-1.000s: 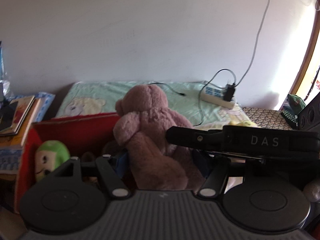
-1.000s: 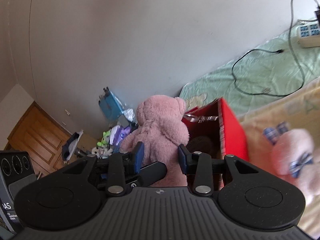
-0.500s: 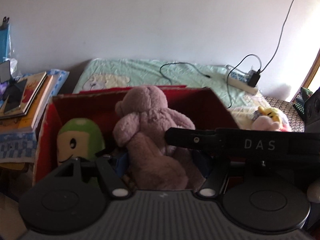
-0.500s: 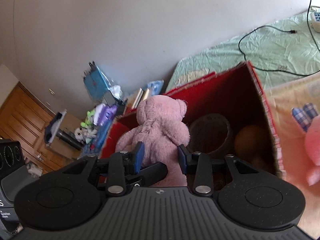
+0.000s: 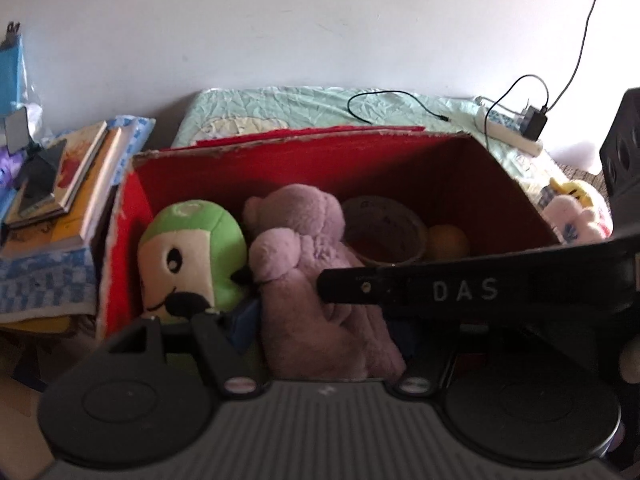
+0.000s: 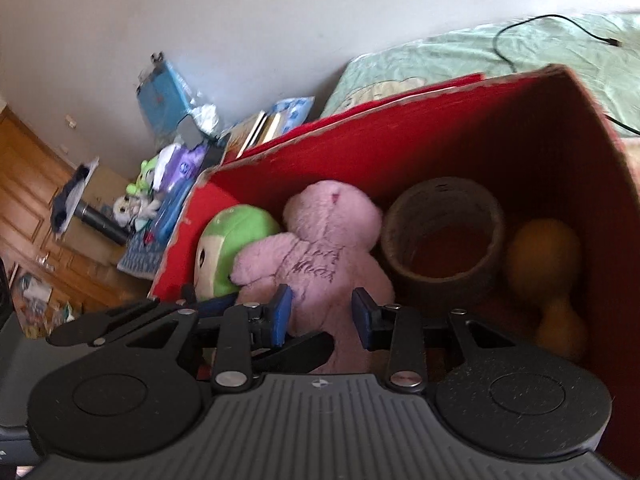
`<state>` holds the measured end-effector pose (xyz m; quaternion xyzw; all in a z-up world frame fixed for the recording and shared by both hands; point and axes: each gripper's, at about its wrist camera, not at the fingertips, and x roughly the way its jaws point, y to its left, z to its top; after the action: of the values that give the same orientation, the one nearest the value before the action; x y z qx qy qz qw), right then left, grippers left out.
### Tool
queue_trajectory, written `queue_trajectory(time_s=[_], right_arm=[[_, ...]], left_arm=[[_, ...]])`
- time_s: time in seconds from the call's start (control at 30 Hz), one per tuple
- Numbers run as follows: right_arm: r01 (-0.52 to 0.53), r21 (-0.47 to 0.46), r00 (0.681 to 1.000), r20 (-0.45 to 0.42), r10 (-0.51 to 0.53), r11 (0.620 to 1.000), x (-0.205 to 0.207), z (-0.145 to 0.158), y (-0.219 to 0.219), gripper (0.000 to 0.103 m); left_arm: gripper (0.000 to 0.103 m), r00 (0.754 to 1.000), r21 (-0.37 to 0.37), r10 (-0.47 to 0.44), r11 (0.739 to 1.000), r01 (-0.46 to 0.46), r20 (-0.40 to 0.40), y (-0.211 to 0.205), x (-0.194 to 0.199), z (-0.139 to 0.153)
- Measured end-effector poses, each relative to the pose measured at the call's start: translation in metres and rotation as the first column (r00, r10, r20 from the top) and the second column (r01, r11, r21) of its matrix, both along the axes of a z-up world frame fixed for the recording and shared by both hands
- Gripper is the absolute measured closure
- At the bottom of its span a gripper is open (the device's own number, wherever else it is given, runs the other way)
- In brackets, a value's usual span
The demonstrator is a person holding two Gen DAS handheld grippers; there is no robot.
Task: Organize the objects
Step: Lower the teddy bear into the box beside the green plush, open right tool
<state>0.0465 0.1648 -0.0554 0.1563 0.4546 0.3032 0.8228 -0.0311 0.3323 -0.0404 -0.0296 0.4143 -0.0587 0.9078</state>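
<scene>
Both the left gripper and right gripper clench the bear, now lowered from above the rim into the red box, between green plush and basket; release seems next.

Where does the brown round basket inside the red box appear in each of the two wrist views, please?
Left wrist view: the brown round basket sits right of centre, behind the pink teddy bear.
Right wrist view: the basket sits right of centre, between the bear and a yellow toy.
Shared landmark: the green-capped plush, left of the bear in both.
</scene>
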Motion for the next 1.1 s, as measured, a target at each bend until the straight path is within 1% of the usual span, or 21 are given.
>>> queue_trajectory(time_s=[0.07,0.13,0.17,0.27,0.4,0.57,0.67,0.87,1.0,1.1], right_arm=[[-0.021,-0.017,1.0,0.006,0.022,1.0,-0.001,0.0,0.005,0.064],[-0.031,-0.012,1.0,0.0,0.031,0.999,0.0,-0.001,0.006,0.064],[-0.034,-0.009,0.999,-0.007,0.034,0.999,0.001,-0.002,0.005,0.063],[-0.025,-0.002,1.0,-0.013,0.025,1.0,0.002,-0.002,0.003,0.063],[-0.006,0.013,1.0,-0.012,0.006,1.0,0.0,0.001,-0.003,0.062],[0.013,0.04,1.0,0.002,-0.013,0.999,-0.004,0.006,-0.005,0.062],[0.028,0.037,1.0,0.01,-0.028,0.999,-0.006,0.007,-0.006,0.062],[0.057,0.057,0.998,0.021,-0.058,0.997,-0.01,0.011,-0.011,0.062],[0.103,0.07,0.994,0.021,-0.105,0.992,-0.013,0.013,-0.019,0.062],[0.127,0.077,0.991,0.023,-0.129,0.989,-0.016,0.014,-0.025,0.062]], left_arm=[[0.034,1.0,-0.003,-0.003,1.0,0.003,-0.001,0.003,-0.002,0.0],[0.034,1.0,-0.002,-0.005,1.0,0.005,0.001,0.005,-0.004,0.0],[0.032,1.0,-0.005,-0.007,1.0,0.007,0.0,0.005,-0.004,0.0],[0.03,1.0,-0.019,-0.002,1.0,0.002,-0.005,0.006,-0.002,0.001],[0.029,1.0,-0.02,0.008,1.0,-0.009,-0.009,0.002,-0.001,0.004],[0.02,1.0,0.002,0.03,1.0,-0.03,0.007,0.0,-0.003,0.009],[0.019,0.999,0.014,0.041,0.999,-0.041,0.001,-0.003,-0.002,0.011],[0.017,0.998,0.063,0.057,0.996,-0.058,0.023,-0.012,-0.008,0.019],[0.017,0.997,0.067,0.078,0.995,-0.079,0.023,-0.01,-0.012,0.022],[0.017,0.995,0.084,0.095,0.992,-0.096,0.023,-0.011,-0.015,0.025]])
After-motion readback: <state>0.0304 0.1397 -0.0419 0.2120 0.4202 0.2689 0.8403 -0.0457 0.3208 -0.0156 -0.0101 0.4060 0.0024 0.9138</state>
